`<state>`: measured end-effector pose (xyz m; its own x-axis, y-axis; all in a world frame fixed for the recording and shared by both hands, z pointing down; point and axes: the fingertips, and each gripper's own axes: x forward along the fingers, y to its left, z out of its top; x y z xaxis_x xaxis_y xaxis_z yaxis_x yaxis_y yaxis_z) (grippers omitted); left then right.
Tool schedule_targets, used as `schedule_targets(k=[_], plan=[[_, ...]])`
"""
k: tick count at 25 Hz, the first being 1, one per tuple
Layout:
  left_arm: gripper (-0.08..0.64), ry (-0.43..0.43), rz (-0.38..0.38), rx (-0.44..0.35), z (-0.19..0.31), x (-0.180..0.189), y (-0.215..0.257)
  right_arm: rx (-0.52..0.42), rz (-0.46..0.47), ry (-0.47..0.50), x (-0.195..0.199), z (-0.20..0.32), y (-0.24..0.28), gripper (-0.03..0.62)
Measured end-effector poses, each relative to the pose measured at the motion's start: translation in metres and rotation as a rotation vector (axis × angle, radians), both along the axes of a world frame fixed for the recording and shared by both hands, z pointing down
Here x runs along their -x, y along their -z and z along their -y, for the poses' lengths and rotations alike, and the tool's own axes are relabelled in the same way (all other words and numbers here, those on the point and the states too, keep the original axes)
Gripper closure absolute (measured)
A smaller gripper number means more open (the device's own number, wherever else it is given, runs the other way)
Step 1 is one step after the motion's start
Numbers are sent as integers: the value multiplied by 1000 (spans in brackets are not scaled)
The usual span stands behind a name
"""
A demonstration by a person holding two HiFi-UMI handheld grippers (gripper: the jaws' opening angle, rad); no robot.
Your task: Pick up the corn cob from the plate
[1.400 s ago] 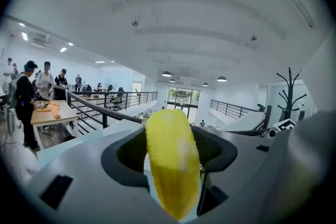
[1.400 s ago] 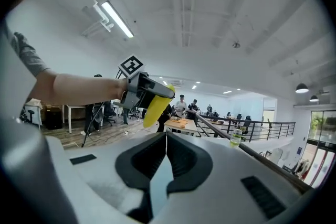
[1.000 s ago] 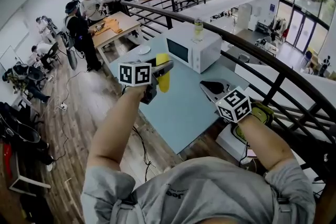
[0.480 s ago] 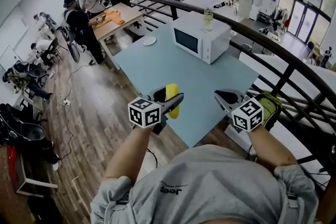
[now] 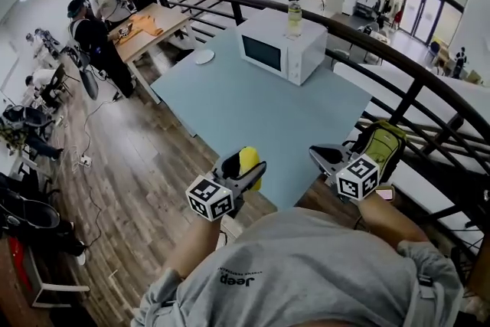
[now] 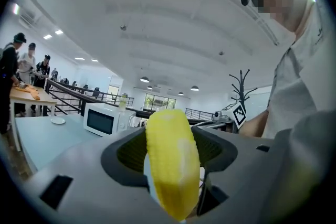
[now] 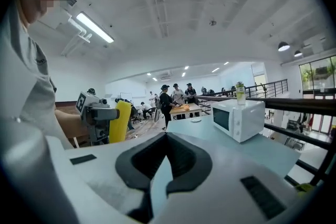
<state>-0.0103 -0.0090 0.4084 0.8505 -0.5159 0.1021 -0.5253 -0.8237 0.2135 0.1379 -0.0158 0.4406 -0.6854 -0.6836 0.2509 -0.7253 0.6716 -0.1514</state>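
Step in hand, as judged: the pick-up itself looks complete and the item is being carried. The left gripper (image 5: pixel 239 171) is clamped on the corn cob (image 6: pixel 173 162); its jaws stand fairly wide because the cob fills the gap, with both dark pads bearing on the cob's flanks. The right gripper view shows the cob roughly upright in that hold, its upper end standing clear above the jaws. The cob is in the air on the person's side of the microwave (image 5: pixel 279 50), well apart from it, over the near edge of the table (image 5: pixel 253 111) on which the microwave stands. The white plate (image 5: pixel 204 56) lies to the left of the microwave, at the table's far left corner, and no cob is seen on it; cob and plate are well apart. The right gripper (image 5: pixel 331 159) is also on the person's side of the microwave, level with the left one. Its jaws meet at the tips and nothing lies between them. It has no part in the hold. 1 bottle (image 5: pixel 294 17) stands on top of the microwave and is not involved. Next move, as judged: only a steady squeeze is called for, since the cob is round and smooth. A slackened grip, or a tilt of the gripper, could let it slide out downward.
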Motion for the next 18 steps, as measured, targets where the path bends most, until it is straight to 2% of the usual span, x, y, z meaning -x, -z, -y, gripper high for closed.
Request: schedule_targets(k=[3, 9, 18], plan=[[282, -5, -20, 21, -2, 8, -10, 30, 10, -12, 3, -3, -14, 577], [282, -14, -15, 33, -9, 11, -19, 34, -30, 6, 7, -6, -25, 577], [282, -18, -9, 7, -11, 4, -10, 35, -49, 40, 9, -1, -24, 578]])
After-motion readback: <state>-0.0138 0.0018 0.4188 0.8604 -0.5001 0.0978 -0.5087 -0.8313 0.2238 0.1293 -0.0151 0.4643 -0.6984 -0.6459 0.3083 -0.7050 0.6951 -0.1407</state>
